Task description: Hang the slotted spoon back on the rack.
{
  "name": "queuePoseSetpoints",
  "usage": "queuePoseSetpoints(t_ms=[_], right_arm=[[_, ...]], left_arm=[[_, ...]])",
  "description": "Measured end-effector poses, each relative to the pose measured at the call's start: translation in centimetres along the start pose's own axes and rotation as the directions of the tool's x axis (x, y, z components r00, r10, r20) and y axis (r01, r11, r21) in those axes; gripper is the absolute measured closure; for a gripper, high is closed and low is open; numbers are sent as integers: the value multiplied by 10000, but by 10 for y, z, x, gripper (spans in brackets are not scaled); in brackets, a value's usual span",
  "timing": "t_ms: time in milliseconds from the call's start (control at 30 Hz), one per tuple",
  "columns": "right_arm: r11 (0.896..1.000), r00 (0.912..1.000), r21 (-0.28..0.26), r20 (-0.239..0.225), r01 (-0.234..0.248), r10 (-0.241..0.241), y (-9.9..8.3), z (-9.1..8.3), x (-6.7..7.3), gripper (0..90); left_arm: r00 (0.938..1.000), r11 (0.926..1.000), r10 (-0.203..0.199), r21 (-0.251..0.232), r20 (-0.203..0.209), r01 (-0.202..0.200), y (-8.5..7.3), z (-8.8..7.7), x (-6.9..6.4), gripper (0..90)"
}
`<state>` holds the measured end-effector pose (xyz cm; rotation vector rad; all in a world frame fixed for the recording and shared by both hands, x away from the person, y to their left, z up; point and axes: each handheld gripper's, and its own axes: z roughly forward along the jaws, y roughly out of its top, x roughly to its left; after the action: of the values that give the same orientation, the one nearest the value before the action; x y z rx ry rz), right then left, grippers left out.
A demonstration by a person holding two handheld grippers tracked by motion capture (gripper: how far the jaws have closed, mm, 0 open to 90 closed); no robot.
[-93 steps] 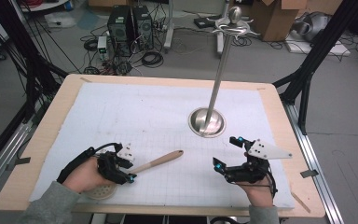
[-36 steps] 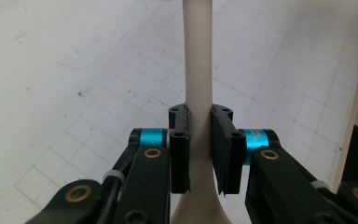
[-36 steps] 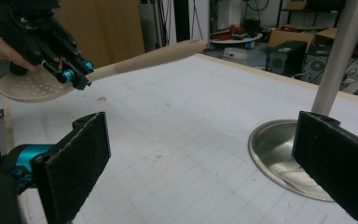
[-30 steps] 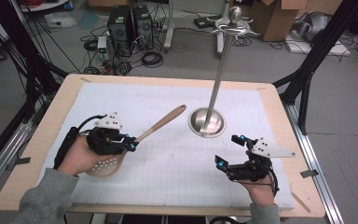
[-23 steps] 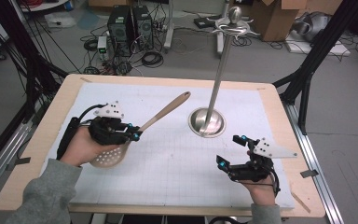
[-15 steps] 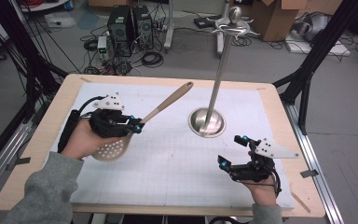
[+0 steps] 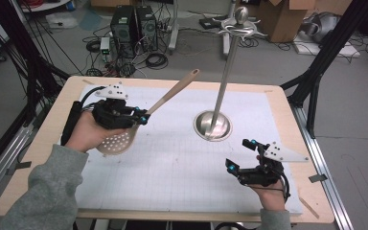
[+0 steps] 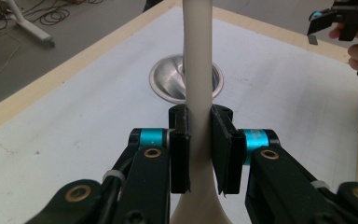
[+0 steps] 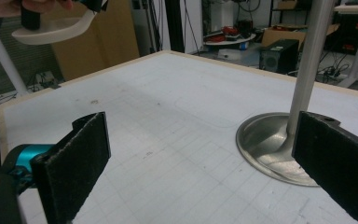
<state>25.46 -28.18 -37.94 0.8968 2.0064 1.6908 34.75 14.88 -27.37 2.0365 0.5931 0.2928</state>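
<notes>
The left gripper [image 7: 141, 117] clamps a slotted spoon [image 7: 124, 139] by its handle, above the table [image 7: 278, 96]. The right gripper [image 7: 242, 155] sits wide open, empty, near a metal stand [image 7: 213, 125].

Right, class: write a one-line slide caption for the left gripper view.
Left gripper shut on the spoon handle, held above the mat with the stand base beyond.

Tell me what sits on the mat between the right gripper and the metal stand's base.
Nothing: in the high view the gridded mat is bare between the right gripper and the stand's round base. The right gripper view shows the same bare stretch.
</notes>
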Motion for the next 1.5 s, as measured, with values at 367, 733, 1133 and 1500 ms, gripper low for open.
queuePoseSetpoints(t_ms=[367, 733, 1133, 1500], right_arm=[[9999, 9999, -74, 89, -72, 73, -3, -1, -6, 31], [9996, 9998, -225, 38, -183, 184, -2, -5, -6, 31], [9993, 9998, -295, 42, -217, 218, -1, -6, -7, 31], [9992, 9997, -324, 58, -240, 242, -1, -9, -7, 31]], left_arm=[[9999, 9995, 132, -291, -95, -134, 25, 1, 3, 779], [10000, 9962, 56, -864, 56, -51, 45, -2, 0, 779], [9999, 9887, 104, -1496, 89, -89, 67, -11, -3, 779], [9990, 9835, -54, -1805, 439, 132, 74, -5, -7, 779]])
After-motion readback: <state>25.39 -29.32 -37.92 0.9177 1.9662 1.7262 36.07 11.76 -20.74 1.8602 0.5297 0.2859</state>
